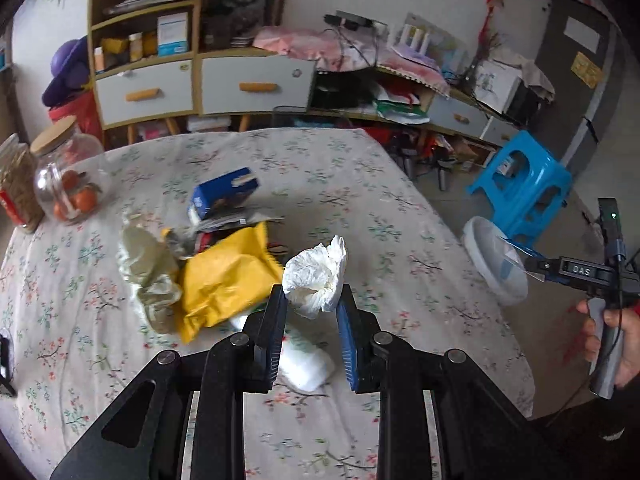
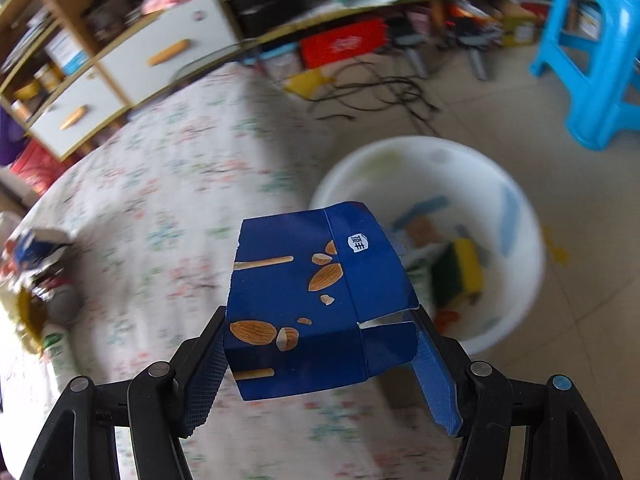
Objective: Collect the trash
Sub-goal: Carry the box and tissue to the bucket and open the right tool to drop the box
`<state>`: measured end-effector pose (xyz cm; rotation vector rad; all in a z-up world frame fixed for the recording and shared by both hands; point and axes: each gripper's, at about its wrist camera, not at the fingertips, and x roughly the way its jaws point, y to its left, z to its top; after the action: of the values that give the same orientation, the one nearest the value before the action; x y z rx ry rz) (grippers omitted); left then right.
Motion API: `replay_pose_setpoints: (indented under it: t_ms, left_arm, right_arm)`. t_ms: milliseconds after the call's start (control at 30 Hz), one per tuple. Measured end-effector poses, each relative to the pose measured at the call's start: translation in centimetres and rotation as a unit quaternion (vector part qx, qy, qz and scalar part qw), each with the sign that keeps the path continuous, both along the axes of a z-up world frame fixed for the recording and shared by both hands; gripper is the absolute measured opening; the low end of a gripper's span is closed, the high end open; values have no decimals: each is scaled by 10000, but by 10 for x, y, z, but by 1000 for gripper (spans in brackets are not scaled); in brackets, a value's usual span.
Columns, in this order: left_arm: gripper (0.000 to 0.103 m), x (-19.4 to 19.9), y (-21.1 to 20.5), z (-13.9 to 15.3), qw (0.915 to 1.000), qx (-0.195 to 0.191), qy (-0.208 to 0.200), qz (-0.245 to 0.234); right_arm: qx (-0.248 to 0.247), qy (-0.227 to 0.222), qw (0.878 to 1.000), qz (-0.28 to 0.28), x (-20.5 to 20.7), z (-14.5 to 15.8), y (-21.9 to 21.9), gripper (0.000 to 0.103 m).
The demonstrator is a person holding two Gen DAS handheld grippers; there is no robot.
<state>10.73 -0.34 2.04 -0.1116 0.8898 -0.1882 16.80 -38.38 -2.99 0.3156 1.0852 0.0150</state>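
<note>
Pinching a crumpled white paper tissue in my nearly shut left gripper and a dark blue almond-print snack carton in my half-spread right gripper, I should hold firm until above the round white plastic basin, then release.

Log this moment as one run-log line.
left gripper: shut on crumpled white tissue | right gripper: shut on dark blue almond-print carton | white plastic basin: holds trash
</note>
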Motion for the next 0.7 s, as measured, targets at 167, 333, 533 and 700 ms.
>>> replay_pose_setpoints:
  t_ms: [167,333,533,700]
  left_arm:
    - [26,12,-59,0,9984,-27,72,-563]
    - [26,22,-117,-3,9949,-32,115,-1002]
    - [26,39,-173,-16,9897,-55,228,-1414]
    - [26,57,-213,-34,9850,-111,470,-1654]
  right_arm:
    - [112,113,9990,-427,1,-9,-40,72]
    - [296,139,9986,-405,6,-15,-58,75]
    - [108,237,9979,-588,1,-13,-71,81]
    - [-123,178,9969,-763,-13,-5,-90,81]
